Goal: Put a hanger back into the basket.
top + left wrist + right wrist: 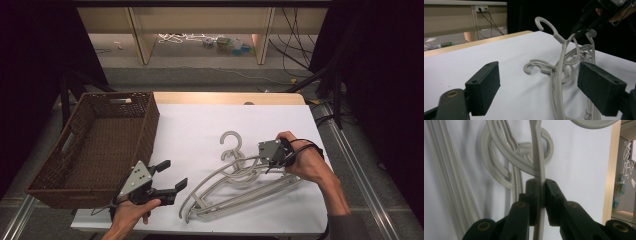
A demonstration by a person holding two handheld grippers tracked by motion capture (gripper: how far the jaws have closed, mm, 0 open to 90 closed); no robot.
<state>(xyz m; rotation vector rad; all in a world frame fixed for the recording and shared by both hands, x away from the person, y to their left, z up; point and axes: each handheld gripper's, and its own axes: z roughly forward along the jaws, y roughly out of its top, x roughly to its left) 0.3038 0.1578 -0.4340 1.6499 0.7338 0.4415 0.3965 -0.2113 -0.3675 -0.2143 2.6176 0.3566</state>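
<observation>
While the left tongs (170,176) gape empty, the right tongs (540,202) clamp a hanger (539,167).

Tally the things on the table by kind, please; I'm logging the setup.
Grey hangers: 3, as far as the tangle lets me tell
Brown wicker basket: 1
Total: 4
</observation>
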